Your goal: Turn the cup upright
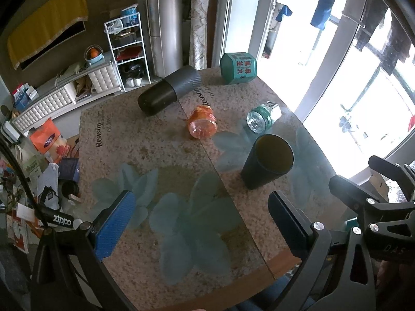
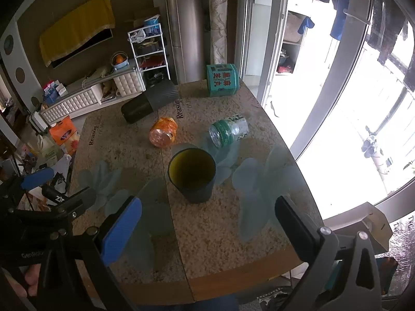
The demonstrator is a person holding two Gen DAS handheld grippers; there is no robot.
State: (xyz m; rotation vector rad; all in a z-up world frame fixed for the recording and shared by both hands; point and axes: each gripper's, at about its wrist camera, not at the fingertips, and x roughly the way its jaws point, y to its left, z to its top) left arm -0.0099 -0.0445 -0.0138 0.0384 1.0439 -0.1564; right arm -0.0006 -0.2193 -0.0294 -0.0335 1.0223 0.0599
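The worktop (image 1: 145, 155) is a speckled stone-patterned surface with pale teal flower shapes and the word "Reason" printed on it, and it fills the middle of both views. Low in the frame over its near edge are the two tools: the left tool (image 1: 199, 223) has its blue-padded finger and its black finger spread wide apart with nothing between them, and the right tool (image 2: 207, 223) is likewise spread wide and holds nothing; each tool also shows at the side of the other's view. Toward the far side of the worktop a large dark cylinder (image 1: 168, 90) with a grey half and a black half lies on its side. Near the far right corner a teal box (image 1: 238, 68) with printed characters sits tilted. The dark cup (image 2: 192, 175) stands upright on the worktop with its mouth open to the top and a yellowish inside, nearest to the tools, ahead of the right tool's fingers and touched by neither tool. Just beyond it, a clear bottle with a green label (image 2: 228, 131) lies on its side, and to that bottle's left an orange bottle (image 2: 163, 132) also lies on its side, apart from the cup.
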